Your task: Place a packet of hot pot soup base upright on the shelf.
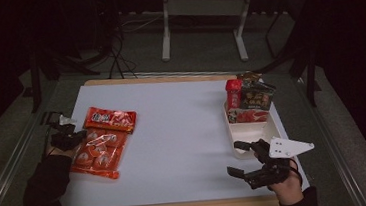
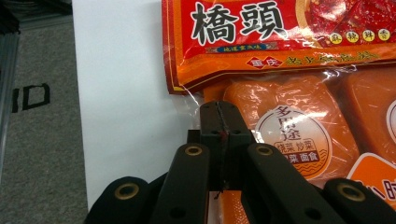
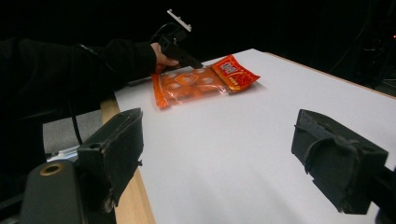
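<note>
Down at the table's left edge, the left gripper (image 1: 71,138) has its jaws pressed together, pinching the clear edge of the orange snack pack (image 1: 98,155), which lies flat beside a red packet (image 1: 110,120). Meanwhile the right gripper (image 1: 245,159) hovers with jaws spread wide near the white tray (image 1: 268,125).

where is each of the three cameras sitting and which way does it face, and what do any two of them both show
High view: above the person's side, looking forward and down on the table; forearms and both grippers enter below.
Left gripper view: on the left gripper, looking down along shut jaws pinching the orange snack pack.
Right gripper view: on the right gripper, looking level across the table between open jaws; the other sleeve shows.
Shared: high and right gripper views both show the left gripper at the orange snack pack.
</note>
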A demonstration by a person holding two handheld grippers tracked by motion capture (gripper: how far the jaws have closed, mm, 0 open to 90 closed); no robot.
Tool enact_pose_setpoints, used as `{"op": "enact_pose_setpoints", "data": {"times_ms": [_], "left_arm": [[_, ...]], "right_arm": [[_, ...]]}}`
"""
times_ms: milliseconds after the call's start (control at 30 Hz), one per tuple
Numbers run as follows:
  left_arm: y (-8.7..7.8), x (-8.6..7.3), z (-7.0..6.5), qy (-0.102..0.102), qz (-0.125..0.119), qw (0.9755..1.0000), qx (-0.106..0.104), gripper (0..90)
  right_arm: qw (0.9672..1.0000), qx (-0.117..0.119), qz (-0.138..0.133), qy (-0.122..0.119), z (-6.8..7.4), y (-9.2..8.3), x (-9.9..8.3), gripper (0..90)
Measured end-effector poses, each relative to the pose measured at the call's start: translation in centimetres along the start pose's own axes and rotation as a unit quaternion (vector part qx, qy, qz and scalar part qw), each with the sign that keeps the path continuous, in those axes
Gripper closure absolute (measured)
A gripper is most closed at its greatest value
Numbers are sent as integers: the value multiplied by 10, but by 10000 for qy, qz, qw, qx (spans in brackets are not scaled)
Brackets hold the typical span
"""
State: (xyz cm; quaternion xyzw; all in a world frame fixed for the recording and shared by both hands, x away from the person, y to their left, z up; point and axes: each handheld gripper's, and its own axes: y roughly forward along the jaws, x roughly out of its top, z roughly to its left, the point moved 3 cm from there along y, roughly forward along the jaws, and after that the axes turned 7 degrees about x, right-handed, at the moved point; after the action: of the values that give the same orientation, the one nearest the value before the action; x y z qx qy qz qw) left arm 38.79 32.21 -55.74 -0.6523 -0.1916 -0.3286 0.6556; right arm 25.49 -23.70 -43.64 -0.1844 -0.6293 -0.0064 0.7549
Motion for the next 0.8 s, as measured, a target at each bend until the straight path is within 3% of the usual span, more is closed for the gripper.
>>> {"op": "enact_pose_setpoints", "data": {"times_ms": [233,333,500,800], "left_arm": [[1,2,-11,-25,-32,9998,-200,900],[2,4,-32,165,-70,9991,-383,900],[1,7,-51,421,-17,9978,-513,900],[-5,9,-93,916,26,9905,-1023,900]], "right_arm": [[10000,9,-26,36,0,0,0,164],[10000,8,-16,17,0,0,1,164],[10000,8,-14,15,0,0,1,164],[10000,16,-9,29,0,0,1,164]]}}
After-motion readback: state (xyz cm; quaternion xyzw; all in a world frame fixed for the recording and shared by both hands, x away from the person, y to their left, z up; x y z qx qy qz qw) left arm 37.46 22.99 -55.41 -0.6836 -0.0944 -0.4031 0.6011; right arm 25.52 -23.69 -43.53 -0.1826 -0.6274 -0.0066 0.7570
